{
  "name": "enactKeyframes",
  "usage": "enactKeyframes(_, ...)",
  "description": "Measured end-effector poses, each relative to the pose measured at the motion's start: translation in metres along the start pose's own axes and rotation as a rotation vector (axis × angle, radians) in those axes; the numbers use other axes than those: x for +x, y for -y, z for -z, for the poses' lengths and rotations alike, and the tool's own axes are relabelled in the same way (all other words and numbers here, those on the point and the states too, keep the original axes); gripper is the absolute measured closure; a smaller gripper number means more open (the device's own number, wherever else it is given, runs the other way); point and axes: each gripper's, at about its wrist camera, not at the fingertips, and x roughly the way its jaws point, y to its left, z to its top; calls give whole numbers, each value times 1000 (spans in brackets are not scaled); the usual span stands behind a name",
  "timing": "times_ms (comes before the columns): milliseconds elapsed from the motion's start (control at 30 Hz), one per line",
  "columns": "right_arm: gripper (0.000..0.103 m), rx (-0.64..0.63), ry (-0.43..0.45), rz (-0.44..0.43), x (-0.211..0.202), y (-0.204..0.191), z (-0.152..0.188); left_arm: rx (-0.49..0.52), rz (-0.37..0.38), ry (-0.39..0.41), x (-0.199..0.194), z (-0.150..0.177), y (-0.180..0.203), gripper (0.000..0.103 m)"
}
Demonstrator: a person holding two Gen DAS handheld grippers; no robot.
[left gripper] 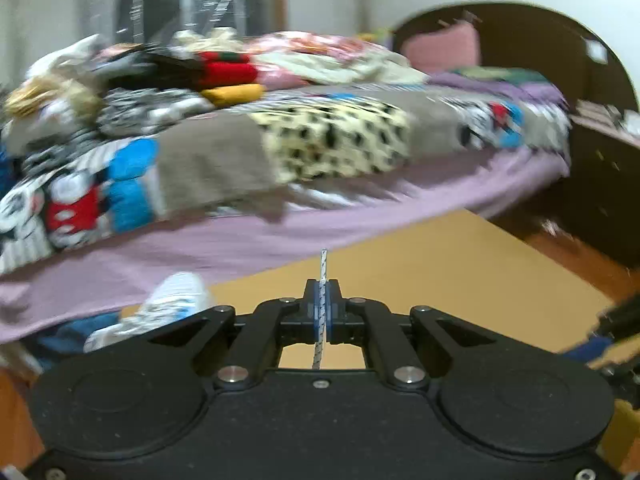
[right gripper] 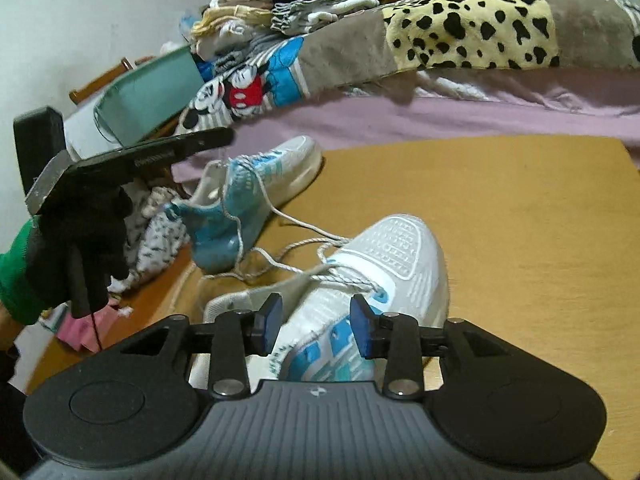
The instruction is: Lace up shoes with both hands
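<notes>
In the left wrist view, my left gripper (left gripper: pixel 322 305) is shut on a white speckled lace (left gripper: pixel 323 264); its tip pokes out past the pads. The right wrist view shows a white-and-blue shoe (right gripper: pixel 394 264) close in on the tan board (right gripper: pixel 520 220), with loose lace (right gripper: pixel 296 242) trailing from its eyelets. My right gripper (right gripper: pixel 318 326) hovers open over that shoe's tongue, its pads touching nothing. A second matching shoe (right gripper: pixel 256 188) lies farther back on its side. A black-gloved hand holds the left gripper (right gripper: pixel 216 138) up at the left.
A bed with a purple sheet (right gripper: pixel 440 116) and piled clothes (right gripper: pixel 320 4) borders the board's far edge. A teal bin (right gripper: pixel 148 96) and patterned cloth (right gripper: pixel 160 236) sit at the left. A dark wooden headboard (left gripper: pixel 540 40) stands at the right.
</notes>
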Motion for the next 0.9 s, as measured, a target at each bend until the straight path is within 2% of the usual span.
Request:
enactKeyframes(133, 65, 20, -17, 28, 0, 3, 3, 77, 100, -34, 8, 4, 26, 102)
enactKeyframes(367, 65, 35, -17, 9, -4, 12, 5, 221, 258, -100, 10, 12, 65, 102)
enactKeyframes(500, 69, 31, -21, -1, -7, 15, 6, 293, 335, -151, 10, 16, 81, 102)
enactKeyframes(700, 71, 38, -33, -14, -11, 22, 7, 353, 389, -223, 10, 24, 91, 102)
enactKeyframes(900, 71, 72, -33, -26, -15, 31, 9, 433, 372, -286, 13, 32, 101, 102)
